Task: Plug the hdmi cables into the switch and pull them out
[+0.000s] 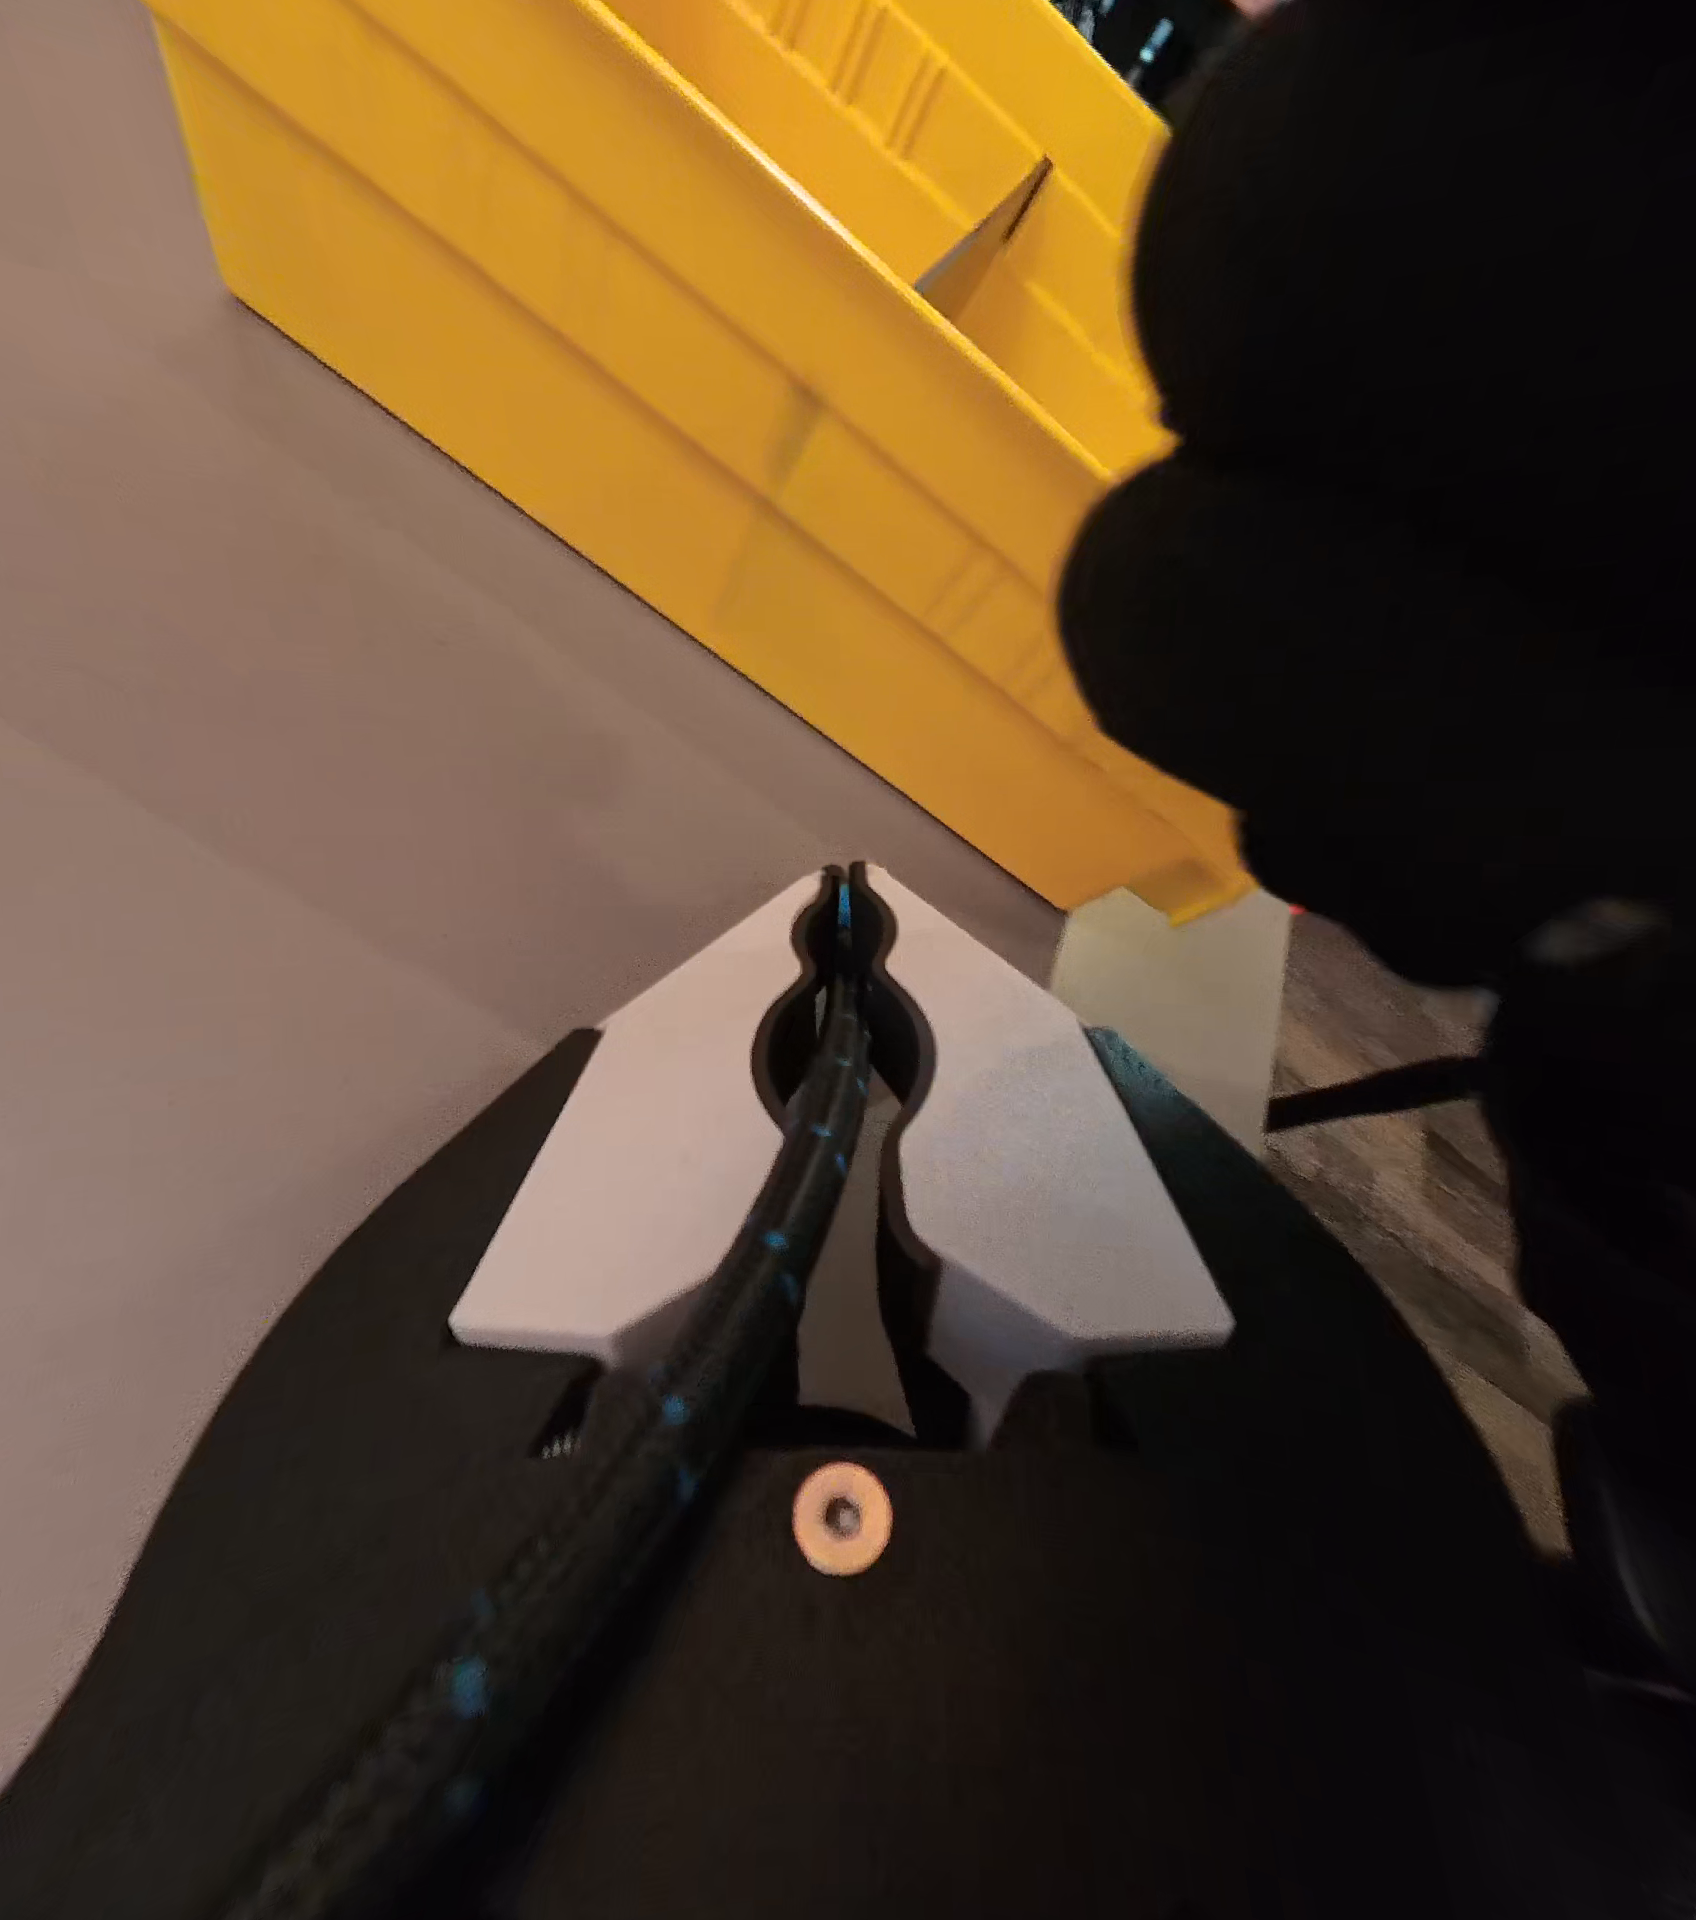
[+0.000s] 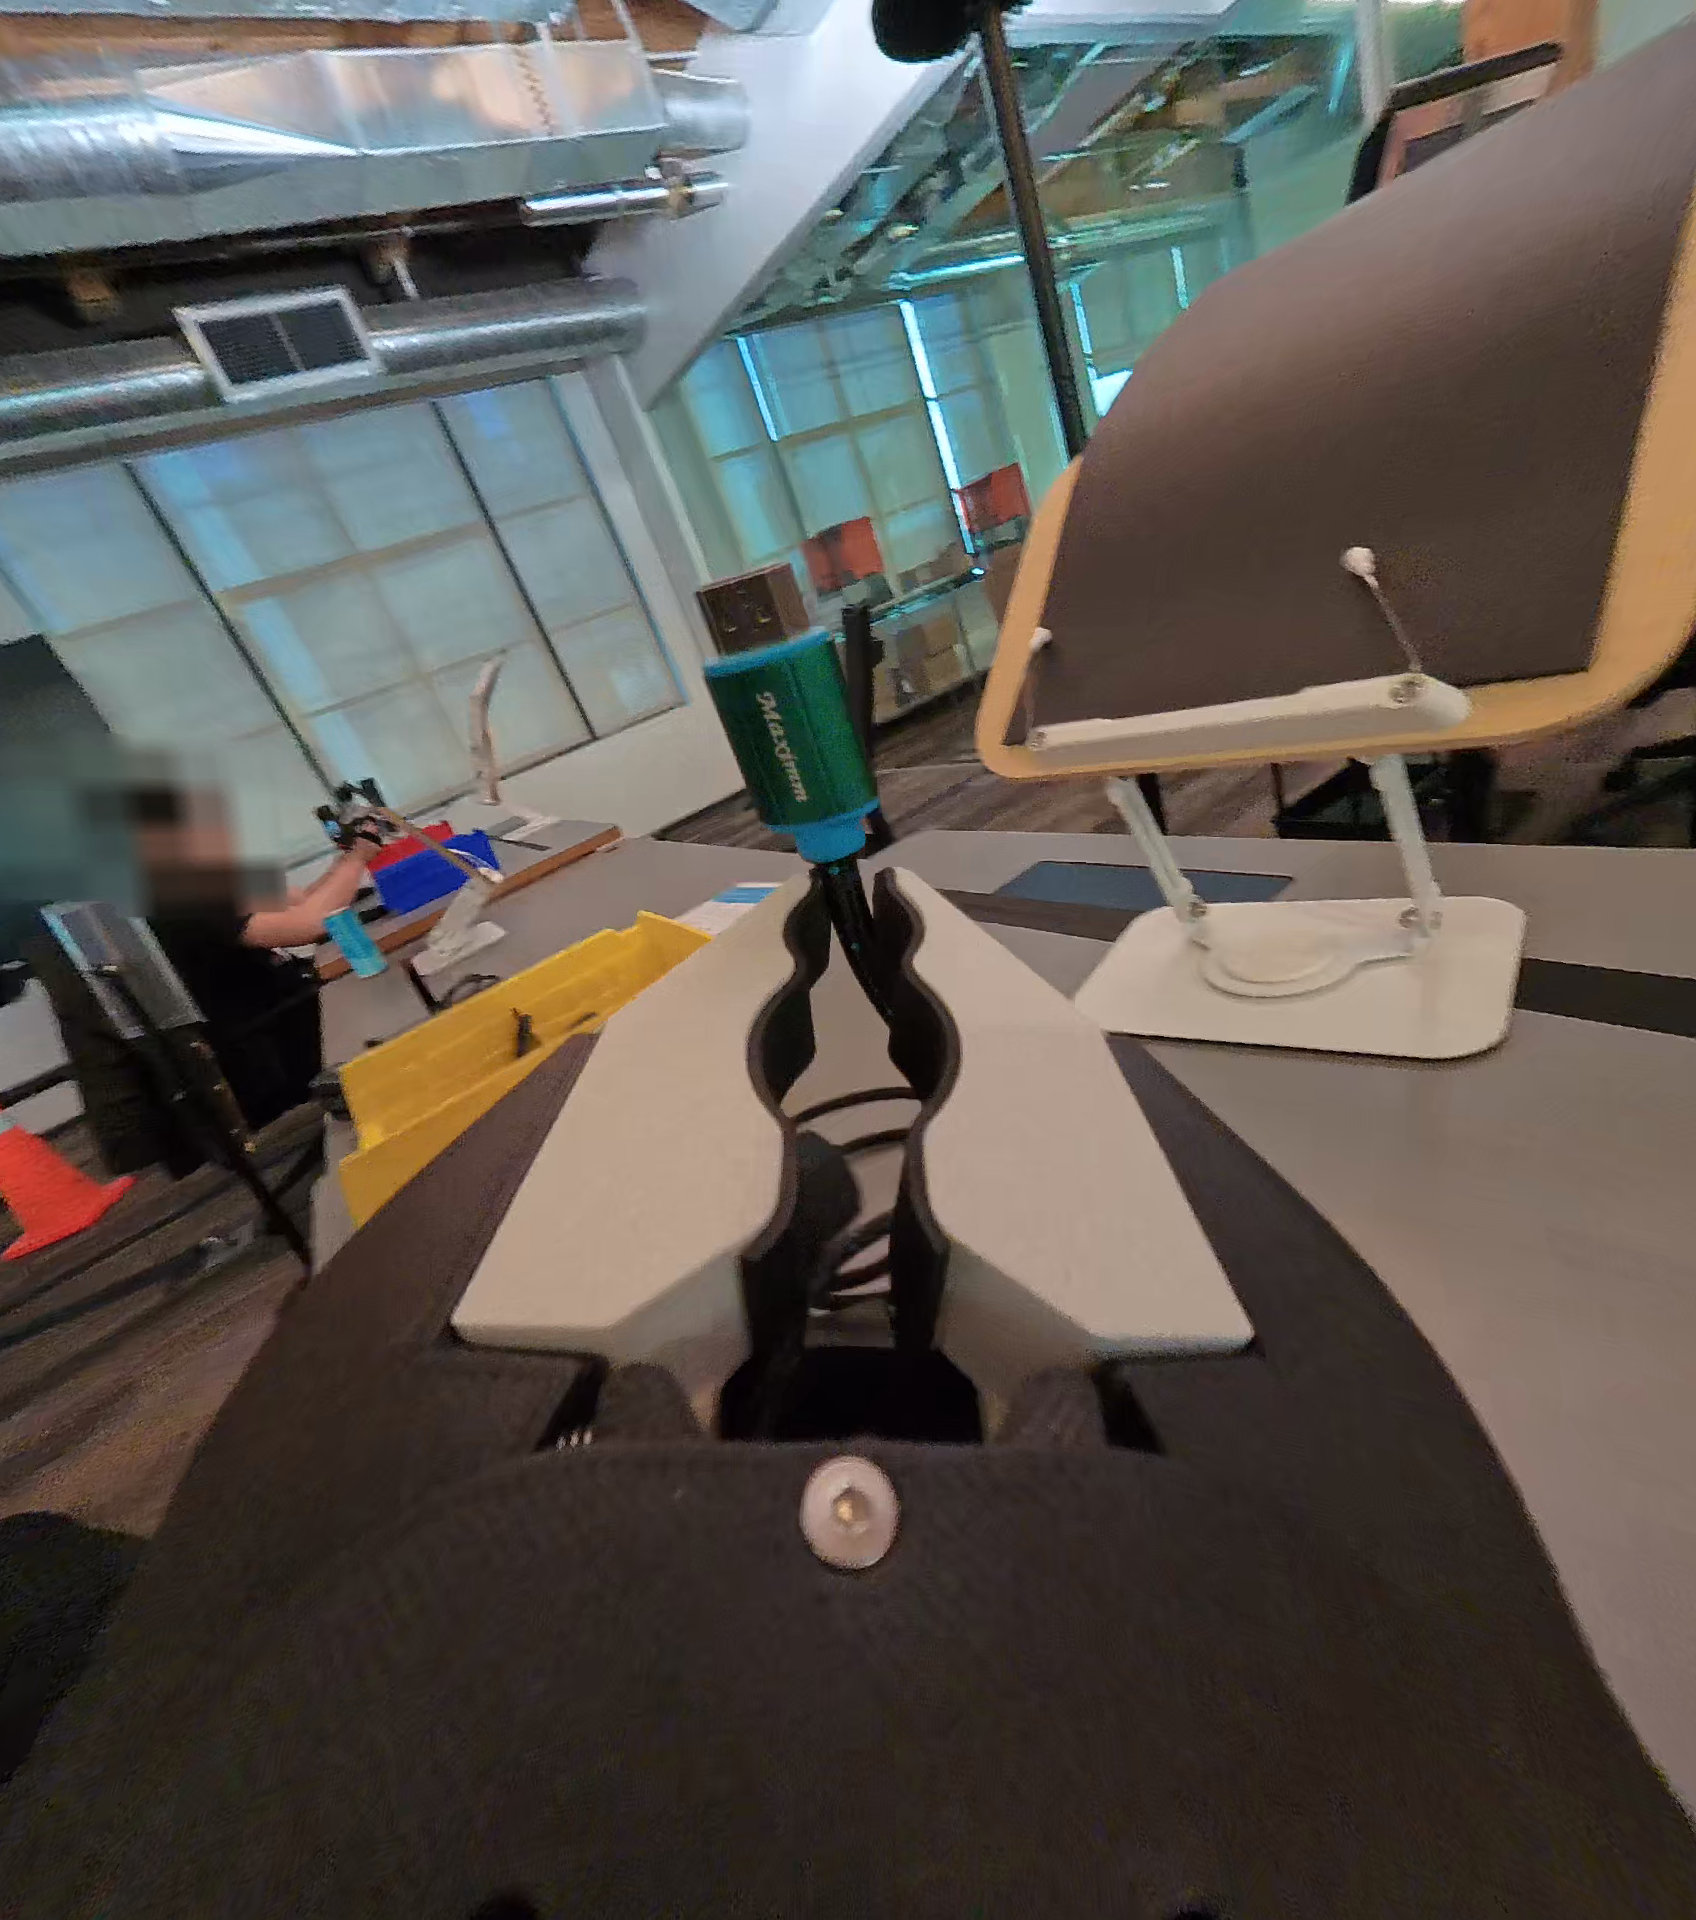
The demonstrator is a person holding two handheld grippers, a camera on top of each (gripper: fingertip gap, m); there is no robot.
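In the left wrist view my left gripper (image 1: 844,878) is shut on a black braided HDMI cable with blue flecks (image 1: 719,1278), which runs back between the fingers toward the camera. In the right wrist view my right gripper (image 2: 844,894) is shut on a black HDMI cable (image 2: 849,935) just below its green-and-blue plug (image 2: 797,743), which points up and away with its metal end (image 2: 750,613) free in the air. The gripper is held above the grey table (image 2: 1446,1195). The switch is in neither view.
A yellow bin (image 1: 615,312) stands on the table close ahead of the left gripper; it also shows in the right wrist view (image 2: 501,1029). A dark gloved hand (image 1: 1498,520) fills the right of the left view. A white stand holding a dark board (image 2: 1343,623) stands right. A person works at a far table. One gripper's finger ends stand about 20 cm off the other's.
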